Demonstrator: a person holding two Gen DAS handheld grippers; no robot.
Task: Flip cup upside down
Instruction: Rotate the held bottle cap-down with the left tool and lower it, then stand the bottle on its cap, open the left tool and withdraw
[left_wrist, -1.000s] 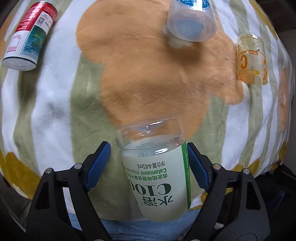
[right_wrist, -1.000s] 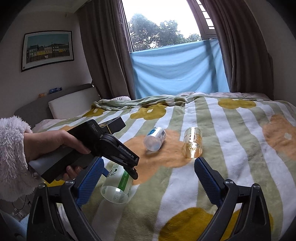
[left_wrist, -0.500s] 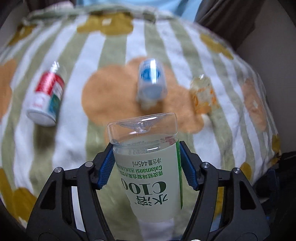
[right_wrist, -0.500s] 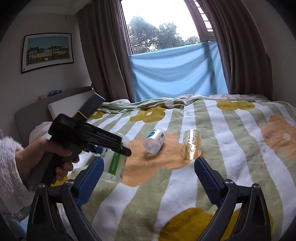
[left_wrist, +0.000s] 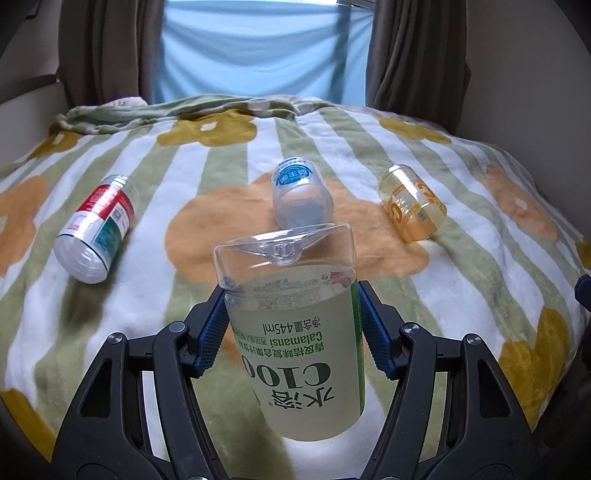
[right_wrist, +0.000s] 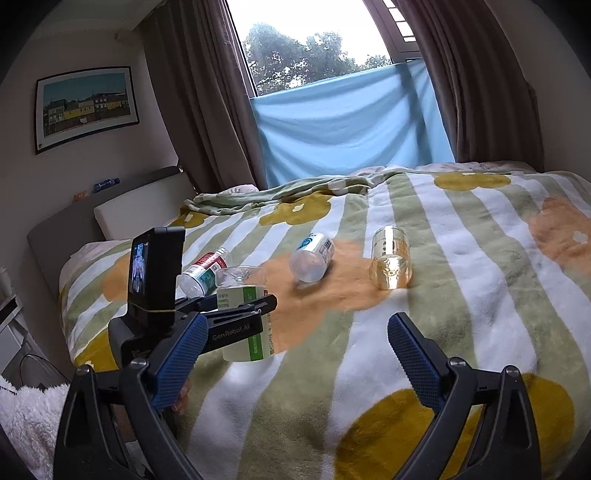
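Observation:
My left gripper (left_wrist: 291, 325) is shut on a clear plastic cup with a green C100 label (left_wrist: 295, 332). It holds the cup base up, mouth down, above the striped blanket (left_wrist: 184, 166). The label reads upside down. In the right wrist view the same cup (right_wrist: 243, 317) hangs upright in the left gripper (right_wrist: 236, 314) over the bed's near left part. My right gripper (right_wrist: 295, 350) is open and empty, low over the blanket's front.
Three other cups lie on their sides on the bed: a red-labelled one (left_wrist: 96, 229) at left, a blue-labelled one (left_wrist: 299, 195) in the middle, an amber one (left_wrist: 410, 203) at right. A headboard (right_wrist: 74, 214) and curtained window (right_wrist: 351, 122) stand behind.
My left gripper closed on the green-labelled cup, lifted it off the blanket and tilted up, so the cup now stands base up. The right gripper stayed still.

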